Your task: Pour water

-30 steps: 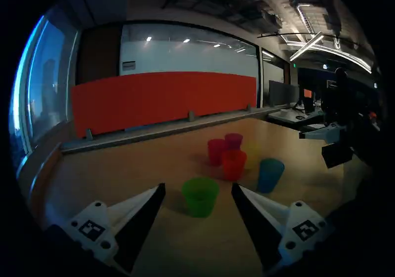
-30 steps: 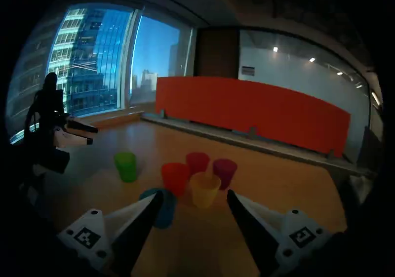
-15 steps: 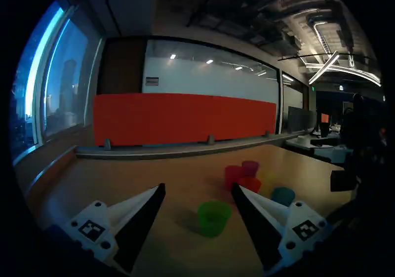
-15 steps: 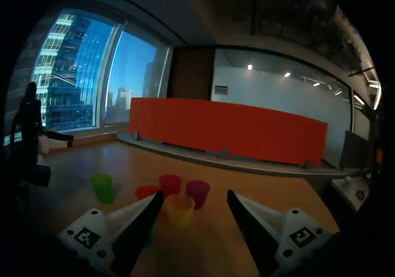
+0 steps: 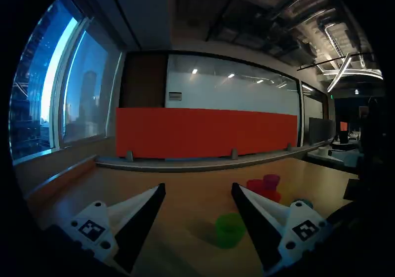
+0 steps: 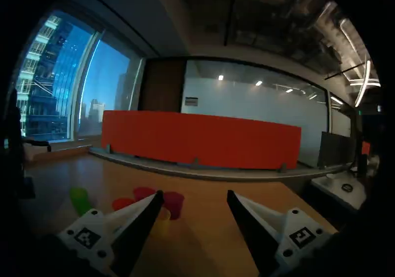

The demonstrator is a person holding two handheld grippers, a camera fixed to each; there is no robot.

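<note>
Cups stand grouped on the counter, none gripped. Left hand-held gripper is spread wide and empty; the green cup sits nearest, at five o'clock, just beside its right finger. Farther, at four o'clock, a red cup and a purple cup peek past that finger. Right hand-held gripper is likewise wide and empty, the cluster low at seven o'clock, half hidden behind its left finger. Both point level toward the orange partition at twelve o'clock, so a blind reach could topple cups; whether any holds water I cannot tell.
</note>
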